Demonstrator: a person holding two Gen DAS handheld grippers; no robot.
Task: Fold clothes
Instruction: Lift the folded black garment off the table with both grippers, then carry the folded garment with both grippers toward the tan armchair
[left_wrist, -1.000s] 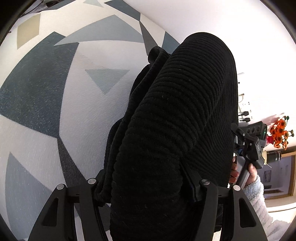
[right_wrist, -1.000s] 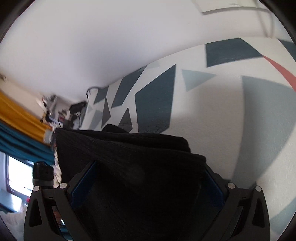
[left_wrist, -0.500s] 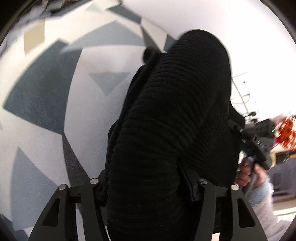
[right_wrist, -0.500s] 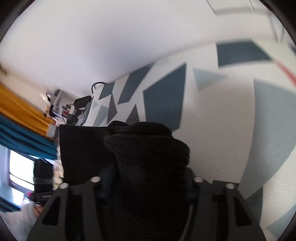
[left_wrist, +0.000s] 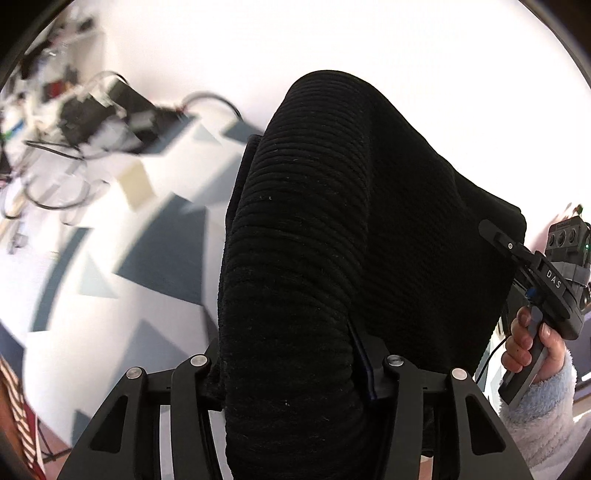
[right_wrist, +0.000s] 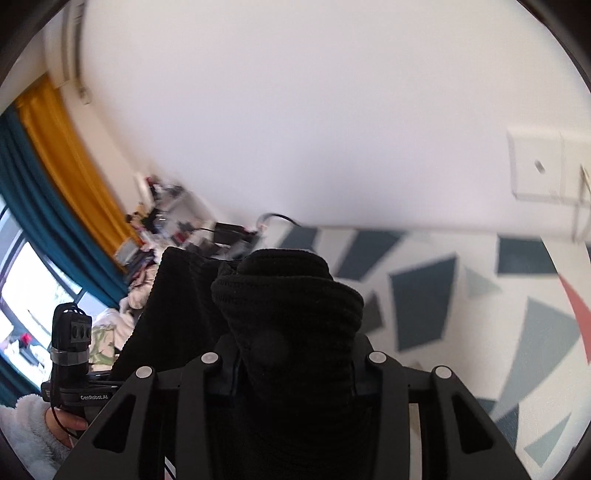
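Now both tongs, left (left_wrist: 291, 365) and right (right_wrist: 291, 360), stay clamped on the black knit (left_wrist: 332, 221), lifted higher off the patterned surface (left_wrist: 147, 258); fold mid-carry.

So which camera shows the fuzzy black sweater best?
The left wrist view: the black sweater fills the picture, ribs sharp, draped up from the left tongs. The right wrist view shows only a smaller bunched part, pinched in the right tongs.
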